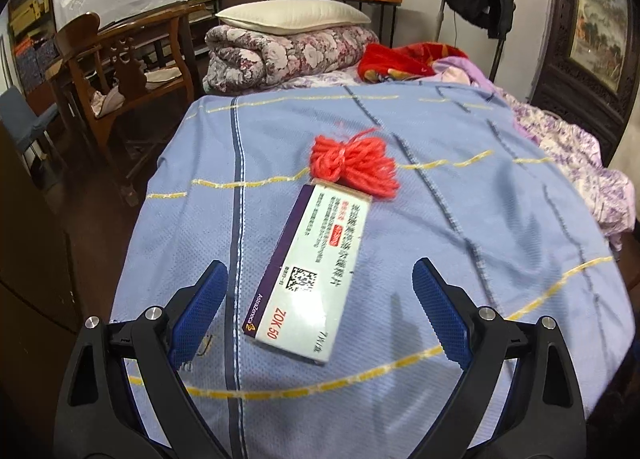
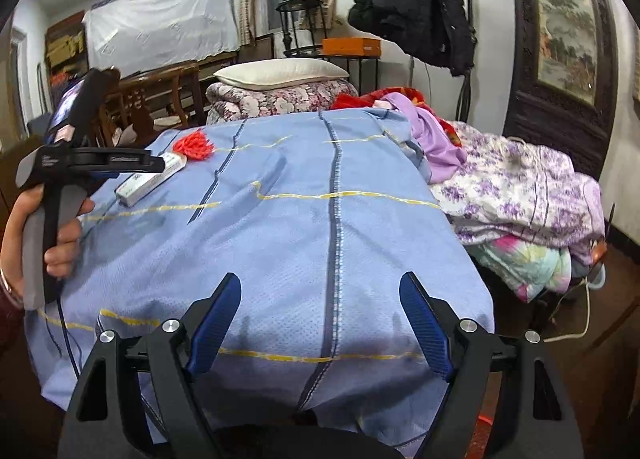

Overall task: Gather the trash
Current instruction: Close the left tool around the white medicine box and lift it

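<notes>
Two pieces of likely trash show in the left wrist view, both lying on the blue cover (image 1: 460, 227) of the bed: one white and purple medicine box (image 1: 310, 273) and one bundle of red yarn (image 1: 354, 163), which touches the box's far end. The left tongs (image 1: 320, 287) are spread wide and empty, with the near half of the box between the two blue pads but neither pad pressing on it. Judging from this, nothing has been collected yet; the first pick-up is only being lined up, and both items remain to be taken. No bin or bag for the trash appears in this view. In the right wrist view the same medicine box (image 2: 150, 181) and red yarn (image 2: 193, 145) sit toward the far left of the blue cover (image 2: 320, 243), well apart from the right tongs (image 2: 320, 315), which are also spread open with nothing between them, hovering over bare cloth near the bed's edge. One hand (image 2: 44, 235) grips the handle of the left gripper at the left side. So the count stands at two items, two open tongs, none gathered.
</notes>
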Tool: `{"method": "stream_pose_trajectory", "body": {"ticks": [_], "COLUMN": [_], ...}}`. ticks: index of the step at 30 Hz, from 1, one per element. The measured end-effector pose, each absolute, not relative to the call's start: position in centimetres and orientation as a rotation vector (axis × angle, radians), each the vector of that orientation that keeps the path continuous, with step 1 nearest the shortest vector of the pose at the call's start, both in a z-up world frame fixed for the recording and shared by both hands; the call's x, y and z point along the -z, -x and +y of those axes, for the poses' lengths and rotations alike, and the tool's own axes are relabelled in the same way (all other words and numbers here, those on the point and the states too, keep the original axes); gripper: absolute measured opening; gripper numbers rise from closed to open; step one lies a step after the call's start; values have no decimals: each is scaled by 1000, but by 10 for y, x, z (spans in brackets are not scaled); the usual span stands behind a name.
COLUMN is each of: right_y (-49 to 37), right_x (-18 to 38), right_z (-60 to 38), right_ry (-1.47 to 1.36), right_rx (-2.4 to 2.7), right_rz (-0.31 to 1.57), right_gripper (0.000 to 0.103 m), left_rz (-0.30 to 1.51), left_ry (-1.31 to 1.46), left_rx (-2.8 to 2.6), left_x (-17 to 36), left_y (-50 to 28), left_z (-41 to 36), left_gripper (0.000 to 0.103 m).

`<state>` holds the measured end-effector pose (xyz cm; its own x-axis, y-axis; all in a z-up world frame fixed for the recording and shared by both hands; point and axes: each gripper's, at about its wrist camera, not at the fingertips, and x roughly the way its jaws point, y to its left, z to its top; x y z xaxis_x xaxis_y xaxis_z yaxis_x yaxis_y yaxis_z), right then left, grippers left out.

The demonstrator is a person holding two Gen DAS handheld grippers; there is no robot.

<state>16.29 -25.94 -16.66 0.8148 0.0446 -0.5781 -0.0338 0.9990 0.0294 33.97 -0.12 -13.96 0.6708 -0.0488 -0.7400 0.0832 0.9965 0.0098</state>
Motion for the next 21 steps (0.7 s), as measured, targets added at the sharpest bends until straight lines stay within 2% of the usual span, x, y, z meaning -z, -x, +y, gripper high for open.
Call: {"method": "stream_pose_trajectory", "body": {"ticks": [8,15,17,18,21], "right_y": [-173,-178,-180,-181,-182], "right_x": [176,182,183,184,184], "right_z": [-259,-257,-258,-257,-254], "right_ry": [-34,-15,-17,-16,-2], "right_rx": [-17,1,3,4,9], "right_rz": [652,659,667,670,674], "right_gripper": [81,82,83,84,85], "left_rz": [906,891,882,879,876], "left_ry": [110,184,183,190,203], "left_rx": [129,73,77,92,125], "left_x": [150,149,148,148,148], "left_y": [-350,-344,-342,-342,-343], "left_z": [22,37,36,36,37], "left_gripper": [90,89,86,79,70]}}
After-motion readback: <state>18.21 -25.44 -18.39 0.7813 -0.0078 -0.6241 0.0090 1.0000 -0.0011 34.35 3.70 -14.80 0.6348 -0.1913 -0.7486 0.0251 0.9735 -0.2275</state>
